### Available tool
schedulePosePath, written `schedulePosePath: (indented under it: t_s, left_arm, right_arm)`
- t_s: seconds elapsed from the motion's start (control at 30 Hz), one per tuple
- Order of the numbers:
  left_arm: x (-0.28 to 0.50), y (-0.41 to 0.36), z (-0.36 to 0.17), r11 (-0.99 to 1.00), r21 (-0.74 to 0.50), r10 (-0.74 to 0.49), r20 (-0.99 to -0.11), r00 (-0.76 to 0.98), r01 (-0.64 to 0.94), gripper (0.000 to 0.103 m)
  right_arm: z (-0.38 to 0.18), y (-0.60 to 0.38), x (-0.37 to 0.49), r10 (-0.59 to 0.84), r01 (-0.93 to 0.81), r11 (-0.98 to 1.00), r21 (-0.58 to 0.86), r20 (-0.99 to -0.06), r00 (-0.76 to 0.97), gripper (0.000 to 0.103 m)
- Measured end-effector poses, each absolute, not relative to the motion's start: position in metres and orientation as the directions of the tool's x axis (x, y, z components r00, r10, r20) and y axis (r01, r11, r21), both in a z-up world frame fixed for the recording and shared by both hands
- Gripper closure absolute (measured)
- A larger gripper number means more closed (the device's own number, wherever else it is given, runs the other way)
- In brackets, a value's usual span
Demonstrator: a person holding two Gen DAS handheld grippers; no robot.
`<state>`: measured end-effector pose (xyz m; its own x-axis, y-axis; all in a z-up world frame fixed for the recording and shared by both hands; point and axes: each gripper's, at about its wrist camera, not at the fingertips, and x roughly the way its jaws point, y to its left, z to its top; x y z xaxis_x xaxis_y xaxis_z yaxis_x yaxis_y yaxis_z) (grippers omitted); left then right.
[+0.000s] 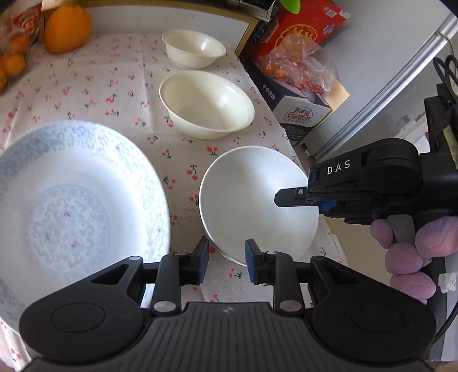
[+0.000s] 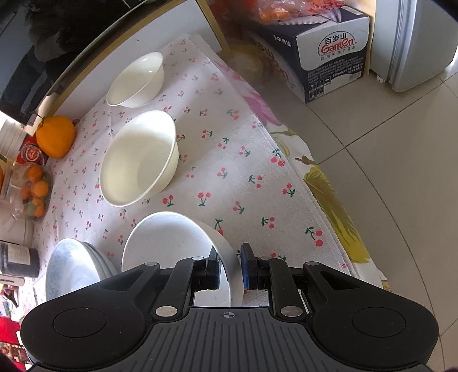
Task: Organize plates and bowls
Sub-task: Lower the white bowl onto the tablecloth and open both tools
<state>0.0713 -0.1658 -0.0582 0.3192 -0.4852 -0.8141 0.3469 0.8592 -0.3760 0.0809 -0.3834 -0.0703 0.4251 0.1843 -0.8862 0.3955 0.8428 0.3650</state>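
Note:
A plain white bowl (image 1: 252, 200) (image 2: 169, 246) sits tilted near the right edge of the cherry-print cloth (image 1: 114, 94). My right gripper (image 2: 230, 267) (image 1: 289, 200) is shut on its rim, one finger inside the bowl and one outside. My left gripper (image 1: 226, 263) is open at the bowl's near rim, and its pads (image 1: 201, 264) do not press on the rim. A blue-patterned plate (image 1: 71, 206) (image 2: 71, 266) lies to the left of the bowl. Beyond stand a medium cream bowl (image 1: 206, 103) (image 2: 140, 157) and a small cream bowl (image 1: 194, 47) (image 2: 137, 80), both upright.
A large orange (image 1: 67, 27) and bagged tangerines (image 2: 34, 189) sit at the far left. A dark jar (image 2: 17, 263) stands by the plate. Off the table's right edge are a water carton (image 1: 297, 114) (image 2: 332, 54), a fridge (image 1: 386, 85) and tiled floor (image 2: 386, 171).

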Motion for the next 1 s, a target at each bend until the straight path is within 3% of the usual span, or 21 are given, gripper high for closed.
schedulePosePath:
  t_s: [0.17,0.4,0.57,0.63,1.0]
  left_arm:
    - [0.068,-0.164,-0.051,0.869,-0.333,-0.465,-0.805,0.37,0.367,0.064]
    - [0.066,-0.159,-0.047,0.868,-0.32,-0.463,-0.799,0.385,0.379,0.056]
    - [0.062,-0.159,-0.042,0.858,-0.328,-0.479,-0.791,0.38,0.396,0.047]
    - [0.06,-0.159,-0.038,0.854,-0.326,-0.483,-0.787,0.384,0.405,0.043]
    - [0.059,-0.149,-0.023,0.843,-0.357,-0.519,-0.737,0.433,0.403,0.028]
  right_arm:
    - [-0.064,-0.382,0.081,0.167,0.376,0.858,0.35,-0.882,0.44,0.076]
    - [-0.058,-0.38,0.079,0.184,0.356,0.858,0.369,-0.869,0.459,0.051]
    - [-0.053,-0.378,0.077,0.2,0.335,0.861,0.382,-0.86,0.469,0.048]
    - [-0.05,-0.378,0.076,0.205,0.33,0.86,0.39,-0.855,0.477,0.037]
    - [-0.034,-0.38,0.07,0.25,0.302,0.834,0.461,-0.805,0.537,0.034]
